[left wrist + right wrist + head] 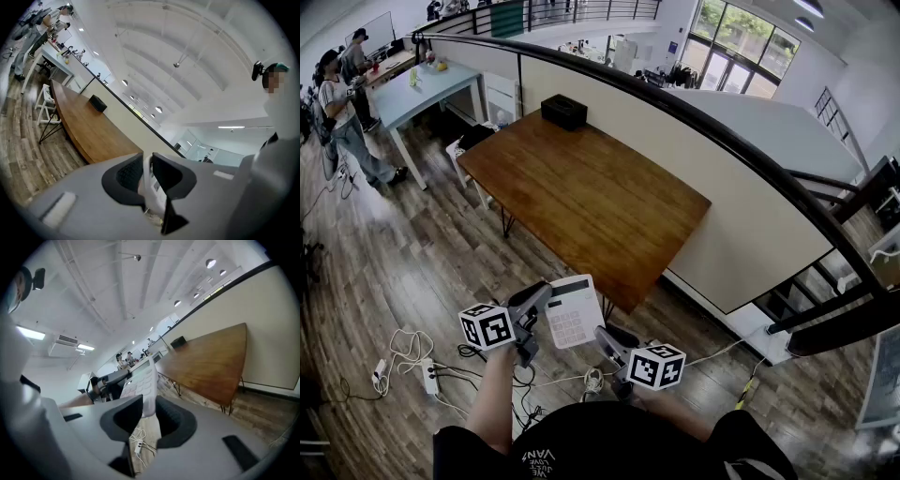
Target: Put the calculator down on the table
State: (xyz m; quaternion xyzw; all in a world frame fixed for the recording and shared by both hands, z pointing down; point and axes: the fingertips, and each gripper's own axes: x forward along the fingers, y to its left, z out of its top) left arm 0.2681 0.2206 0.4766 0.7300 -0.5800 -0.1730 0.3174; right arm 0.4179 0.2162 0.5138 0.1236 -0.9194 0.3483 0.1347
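The white calculator (pixel 571 313) hangs in the air just short of the near corner of the brown wooden table (pixel 581 197), keys facing up. My left gripper (pixel 542 298) is shut on its left edge; in the left gripper view the white edge of the calculator (pixel 148 183) sits pinched between the dark pads. My right gripper (pixel 603 337) is low, by the calculator's right corner, with its jaws apart. In the right gripper view the calculator (pixel 143 383) stands just beyond the right gripper (pixel 149 420), and the floor shows through the gap.
A black box (pixel 563 111) sits at the table's far end. A cream partition with a dark rail (pixel 750 216) runs along the table's right side. Cables and a power strip (pixel 427 373) lie on the wood floor. People stand by a pale table (pixel 422 89) at far left.
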